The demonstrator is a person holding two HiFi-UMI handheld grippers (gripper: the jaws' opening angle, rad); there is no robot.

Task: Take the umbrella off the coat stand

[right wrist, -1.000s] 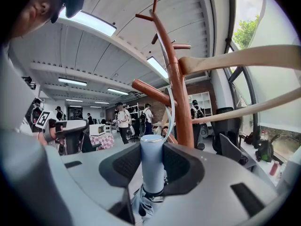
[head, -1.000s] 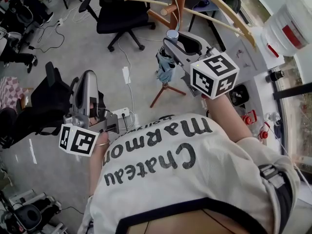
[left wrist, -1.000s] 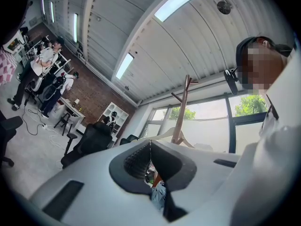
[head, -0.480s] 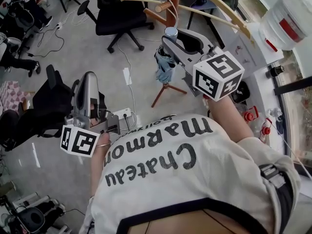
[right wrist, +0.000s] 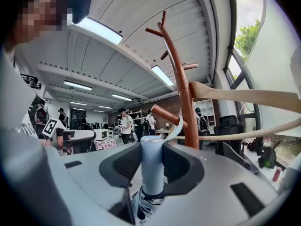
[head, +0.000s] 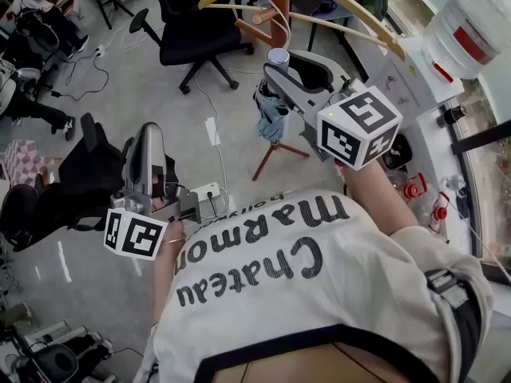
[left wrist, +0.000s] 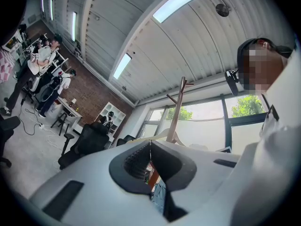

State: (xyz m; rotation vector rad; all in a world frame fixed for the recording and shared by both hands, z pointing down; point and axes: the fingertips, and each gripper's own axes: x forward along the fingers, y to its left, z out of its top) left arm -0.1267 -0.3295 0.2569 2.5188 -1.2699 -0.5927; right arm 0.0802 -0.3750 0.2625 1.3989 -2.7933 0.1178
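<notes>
Right hand-held gripper (right wrist: 152, 160) is pinching the umbrella (head: 270, 112) by its handle (right wrist: 151, 166). Both ribbed pads are on the cylinder, and the jaws stand wide only because the handle is fat. It's held about level, so the folded canopy hangs straight down under the jaws.

The umbrella is not off yet. Its strap (right wrist: 178, 125) runs from the handle top up onto a peg (right wrist: 164, 115) of the coat stand (right wrist: 181, 79). The peg angles upward, so my read is the loop has to go up and outward along it. A straight pull back would likely drag the stand.

Left hand-held gripper (left wrist: 150, 149) has its jaws pressed together with nothing between them. It's parked low and well to the side, out of the way. It could steady the stand if needed.

Materials:
- Handle: smooth pale-blue plastic tube with a dark collar below. It looks slick, hence the grip at mid-length on the rubber pads.
- Canopy: blue-grey fabric, bunched in loose pleats and floppy.
- Strap: thin, pale, flat band.
- Stand: reddish varnished wood with a round trunk, stubby angled pegs and splayed legs (head: 275, 148) on the floor. It looks light and tippable.
- Hanger (right wrist: 244, 95): pale wood, curved, hooked on the same stand just beside the peg. It's a snag risk for the strap.
</notes>
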